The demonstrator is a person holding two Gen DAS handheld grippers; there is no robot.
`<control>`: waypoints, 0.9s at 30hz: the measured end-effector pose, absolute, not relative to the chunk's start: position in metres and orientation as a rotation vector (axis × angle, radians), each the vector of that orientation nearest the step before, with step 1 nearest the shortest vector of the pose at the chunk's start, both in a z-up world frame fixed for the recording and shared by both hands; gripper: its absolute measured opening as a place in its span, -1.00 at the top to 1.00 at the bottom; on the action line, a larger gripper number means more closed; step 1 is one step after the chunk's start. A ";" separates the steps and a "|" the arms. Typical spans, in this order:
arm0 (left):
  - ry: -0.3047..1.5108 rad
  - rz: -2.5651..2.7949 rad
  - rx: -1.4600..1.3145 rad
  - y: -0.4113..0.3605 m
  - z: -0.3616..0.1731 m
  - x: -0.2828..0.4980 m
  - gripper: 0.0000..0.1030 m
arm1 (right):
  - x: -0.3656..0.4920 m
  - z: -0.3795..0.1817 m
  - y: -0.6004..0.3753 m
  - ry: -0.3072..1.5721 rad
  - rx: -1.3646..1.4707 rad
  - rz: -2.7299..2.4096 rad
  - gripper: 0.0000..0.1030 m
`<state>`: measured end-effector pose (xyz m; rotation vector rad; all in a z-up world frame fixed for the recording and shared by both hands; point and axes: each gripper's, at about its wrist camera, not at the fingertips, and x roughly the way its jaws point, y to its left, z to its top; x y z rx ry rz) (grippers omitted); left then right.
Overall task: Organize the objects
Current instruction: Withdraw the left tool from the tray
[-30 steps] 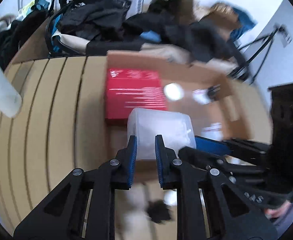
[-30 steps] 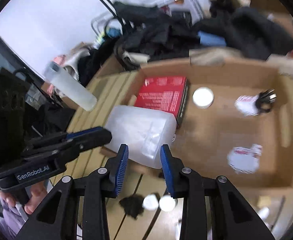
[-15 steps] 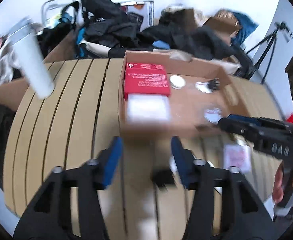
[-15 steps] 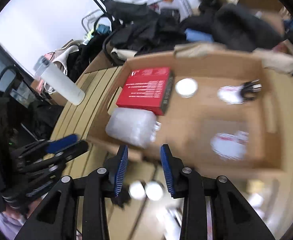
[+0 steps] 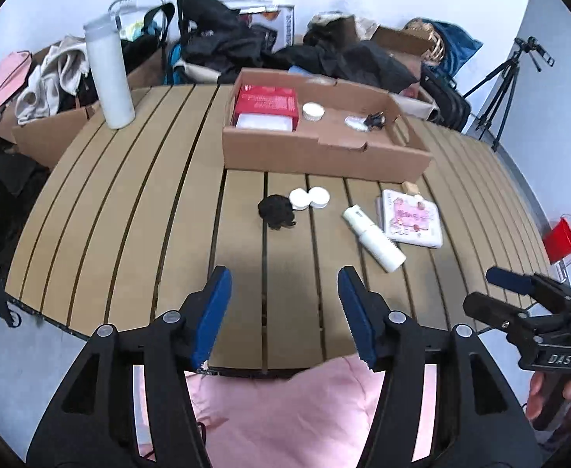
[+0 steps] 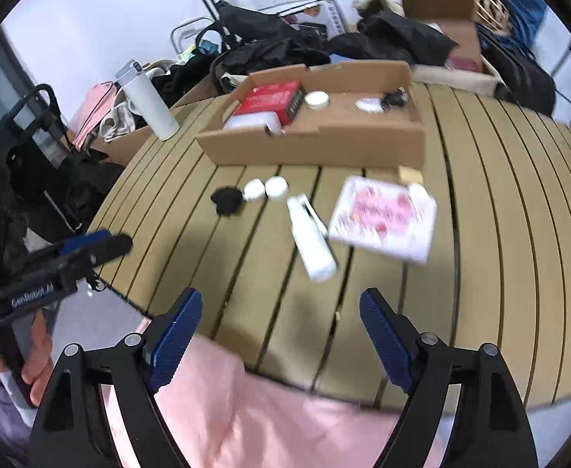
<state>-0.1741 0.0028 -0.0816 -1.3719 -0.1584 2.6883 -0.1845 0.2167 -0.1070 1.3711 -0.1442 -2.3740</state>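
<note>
Left wrist view looks across a slatted tan surface point(image 5: 137, 202) with little standing between the left gripper point(image 5: 285, 312) and the loose things ahead of it: a black scrunchie point(image 5: 275, 210) almost straight ahead, two small white round lids point(image 5: 308, 198) touching each other just beyond and to its right, a white tube point(image 5: 373, 238) lying on its side further right, and a pink-patterned flat packet point(image 5: 412, 218) beside the tube. Beyond all these sits an open cardboard box point(image 5: 324, 152) holding a red box point(image 5: 266, 103), a clear plastic container point(image 5: 262, 122) in front of the red box, a white lid point(image 5: 312, 110) and a small dark item with a white scrap at its right end. A tall white bottle point(image 5: 108, 78) stands upright far off to the left, and heaps of dark clothing and bags lie past the surface's far edge. Pink fabric point(image 5: 285, 413) shows under both grippers at the near edge. The left gripper's jaws stand moderately apart and are opening, with nothing between them and nothing touched. In the right wrist view the right gripper point(image 6: 281, 331) has its jaws spread wide and still opening, also empty, hanging over the near edge with the tube and packet ahead of it; this view is somewhat blurred. Each gripper is held by a hand at the frame's edge.
</note>
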 end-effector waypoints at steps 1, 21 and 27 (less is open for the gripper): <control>-0.178 2.684 -1.367 0.002 -0.080 -0.169 -0.06 | -0.181 -0.107 0.221 -0.151 1.379 -2.376 -0.67; -0.133 2.668 -1.355 -0.003 -0.104 -0.196 -0.08 | -0.152 -0.107 0.226 0.050 1.153 -2.733 -0.82; -0.123 2.598 -1.432 0.004 -0.144 -0.262 -0.08 | -0.195 -0.131 0.210 0.018 1.164 -2.641 -0.82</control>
